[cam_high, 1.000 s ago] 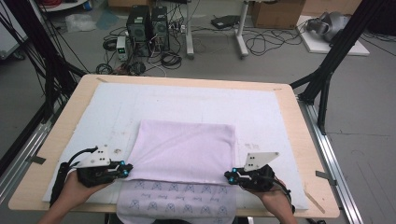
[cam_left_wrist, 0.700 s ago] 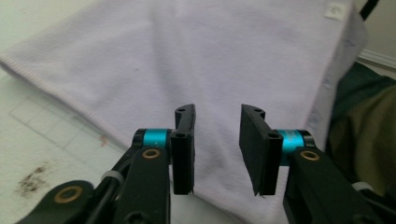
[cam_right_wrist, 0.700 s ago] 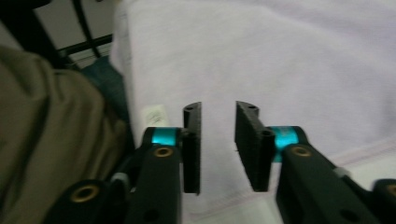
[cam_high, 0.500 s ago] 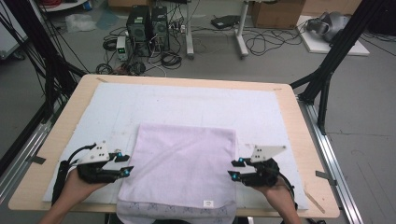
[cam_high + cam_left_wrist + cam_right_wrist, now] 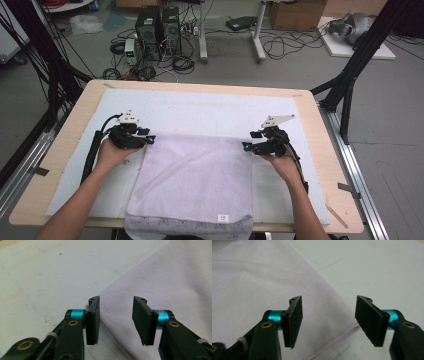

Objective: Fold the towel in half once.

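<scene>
On the wooden table (image 5: 70,125) a white mat (image 5: 200,107) is lying, and on this mat the lilac towel (image 5: 195,180) is lying folded and flat. Its near edge is hanging a little over the table edge in front of you, and a small white label (image 5: 223,218) is showing near that edge. You are holding your left gripper (image 5: 149,140) at the far left corner of the towel, and your right gripper (image 5: 247,145) at the far right corner, well apart from each other. Both pairs of jaws have just been opening. In the left gripper view, the left gripper (image 5: 115,317) is standing with a medium gap, and the towel (image 5: 160,282) is lying under it, not pinched. In the right gripper view, the right gripper (image 5: 328,317) is standing wider, and the hem of the towel (image 5: 262,280) is passing below it, free of the pads.
</scene>
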The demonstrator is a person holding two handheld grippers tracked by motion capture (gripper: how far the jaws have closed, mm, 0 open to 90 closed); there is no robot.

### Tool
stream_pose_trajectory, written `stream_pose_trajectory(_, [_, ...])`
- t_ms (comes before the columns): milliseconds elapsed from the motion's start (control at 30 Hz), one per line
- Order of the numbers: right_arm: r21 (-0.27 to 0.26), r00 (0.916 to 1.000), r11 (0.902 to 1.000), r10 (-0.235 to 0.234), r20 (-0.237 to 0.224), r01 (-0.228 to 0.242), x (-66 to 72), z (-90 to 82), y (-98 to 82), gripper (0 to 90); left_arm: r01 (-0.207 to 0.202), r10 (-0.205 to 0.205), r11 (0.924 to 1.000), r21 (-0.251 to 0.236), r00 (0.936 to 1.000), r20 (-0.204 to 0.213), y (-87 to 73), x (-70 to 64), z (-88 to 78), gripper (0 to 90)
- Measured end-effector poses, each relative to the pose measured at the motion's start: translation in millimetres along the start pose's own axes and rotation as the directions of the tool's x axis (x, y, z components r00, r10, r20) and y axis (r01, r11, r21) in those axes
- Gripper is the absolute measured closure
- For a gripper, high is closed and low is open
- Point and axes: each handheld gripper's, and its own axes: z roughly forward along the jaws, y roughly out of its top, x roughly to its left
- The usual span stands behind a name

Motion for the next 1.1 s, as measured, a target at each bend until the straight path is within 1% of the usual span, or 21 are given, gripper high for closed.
stream_pose_trajectory(67, [0.014, 0.9998, 0.9997, 0.020, 0.005, -0.020, -8.9, 5.3, -1.8, 34.5, 0.034, -0.034, 0.9994, 0.012, 0.9994, -0.011, 2.5, 7.8, 6.5, 52.1])
stream_pose_trajectory(133, [0.020, 0.9987, 0.9985, 0.051, -0.003, -0.051, -16.4, 11.1, -6.5, 32.1, 0.054, -0.054, 0.9985, 0.010, 0.9985, 0.000, 3.6, 12.5, 11.6, 49.5])
stream_pose_trajectory(200, [0.048, 0.9980, 0.9969, 0.063, -0.004, -0.063, -20.8, 18.5, -11.0, 31.7, 0.061, -0.061, 0.9979, 0.019, 0.9981, 0.011, 2.2, 13.6, 17.1, 47.8])
stream_pose_trajectory(267, [0.082, 0.9981, 0.9949, 0.060, -0.010, -0.059, -21.6, 24.8, -13.6, 33.9, 0.051, -0.052, 0.9962, 0.070, 0.9986, 0.011, -1.0, 12.6, 24.0, 47.9])
stream_pose_trajectory(300, [0.098, 0.9984, 0.9939, 0.054, -0.018, -0.052, -20.9, 28.3, -14.3, 37.0, 0.039, -0.040, 0.9951, 0.091, 0.9991, 0.013, -2.2, 12.3, 25.7, 50.2])
stream_pose_trajectory(333, [0.110, 0.9987, 0.9929, 0.049, -0.017, -0.047, -20.2, 30.1, -14.6, 41.6, 0.033, -0.033, 0.9964, 0.078, 0.9995, 0.001, -3.0, 10.7, 25.8, 54.3])
stream_pose_trajectory(367, [0.131, 0.9992, 0.9907, 0.039, -0.012, -0.037, -18.9, 32.7, -14.9, 46.6, 0.029, -0.031, 0.9971, 0.070, 0.9992, 0.025, -2.6, 11.2, 24.6, 64.2])
stream_pose_trajectory(400, [0.136, 0.9998, 0.9906, 0.015, 0.009, -0.016, -17.0, 33.9, -14.8, 55.3, 0.016, -0.017, 0.9977, 0.065, 0.9997, 0.018, -1.6, 9.9, 23.7, 75.8])
stream_pose_trajectory(433, [0.136, 0.9999, 0.9907, 0.004, -0.012, -0.002, -16.9, 33.2, -13.8, 70.4, -0.001, 0.000, 0.9980, 0.063, 0.9999, 0.013, -0.7, 8.1, 23.4, 81.3])
stream_pose_trajectory(467, [0.140, 0.9977, 0.9901, 0.017, -0.066, -0.008, -17.4, 34.1, -13.0, 75.2, -0.017, 0.017, 0.9977, 0.065, 0.9998, 0.005, 0.1, 6.8, 22.9, 85.1])
stream_pose_trajectory(500, [0.148, 0.9977, 0.9890, 0.007, -0.068, 0.003, -16.1, 35.4, -11.7, 80.5, -0.022, 0.022, 0.9978, 0.063, 0.9997, -0.003, 0.8, 5.9, 22.8, 85.7])
stream_pose_trajectory(533, [0.147, 0.9974, 0.9890, -0.005, -0.072, 0.016, -15.4, 35.3, -10.1, 81.4, -0.027, 0.028, 0.9980, 0.057, 0.9995, -0.012, 1.3, 5.8, 22.2, 86.0])
stream_pose_trajectory(567, [0.142, 0.9981, 0.9896, -0.014, -0.060, 0.022, -16.1, 35.3, -8.7, 82.0, -0.031, 0.032, 0.9986, 0.043, 0.9987, -0.039, 2.3, 7.1, 20.7, 86.3])
stream_pose_trajectory(600, [0.140, 0.9988, 0.9899, -0.016, -0.045, 0.023, -17.5, 34.8, -6.2, 82.7, -0.022, 0.023, 0.9995, 0.021, 0.9979, -0.060, 3.8, 9.4, 18.0, 86.5])
stream_pose_trajectory(667, [0.135, 0.9995, 0.9905, -0.024, -0.019, 0.026, -19.6, 32.4, -0.5, 83.2, 0.013, -0.014, 0.9998, -0.012, 0.9977, -0.067, 8.4, 15.8, 12.4, 86.7])
stream_pose_trajectory(733, [0.125, 0.9991, 0.9916, -0.037, 0.019, 0.034, -22.2, 27.8, 11.7, 83.6, 0.014, -0.017, 0.9995, -0.027, 0.9951, -0.097, 20.3, 20.0, 6.1, 86.7])
stream_pose_trajectory(833, [0.060, 0.9947, 0.9969, -0.056, 0.086, 0.051, -25.5, 14.8, 40.6, 83.8, -0.002, -0.010, 0.9969, -0.079, 0.9887, -0.149, 50.2, 25.3, -10.7, 86.8])
stream_pose_trajectory(967, [0.019, 0.9831, 0.9946, -0.103, 0.151, 0.102, -33.1, -5.2, 87.7, 83.9, -0.044, 0.005, 0.9840, -0.173, 0.9761, -0.217, 101.6, 31.1, -42.6, 86.8])
stream_pose_trajectory(1033, [-0.018, 0.9772, 0.9928, -0.113, 0.180, 0.118, -39.1, -17.6, 111.6, 83.8, -0.063, 0.015, 0.9795, -0.191, 0.9703, -0.241, 122.5, 33.2, -53.7, 86.7])
stream_pose_trajectory(1067, [-0.032, 0.9762, 0.9929, -0.106, 0.189, 0.114, -41.1, -21.2, 121.1, 83.5, -0.063, 0.015, 0.9800, -0.189, 0.9687, -0.248, 128.7, 35.0, -54.7, 85.8])
stream_pose_trajectory(1100, [-0.027, 0.9751, 0.9928, -0.110, 0.192, 0.117, -43.6, -21.6, 128.1, 80.3, -0.058, 0.012, 0.9841, -0.168, 0.9655, -0.260, 132.5, 37.2, -53.3, 81.7])
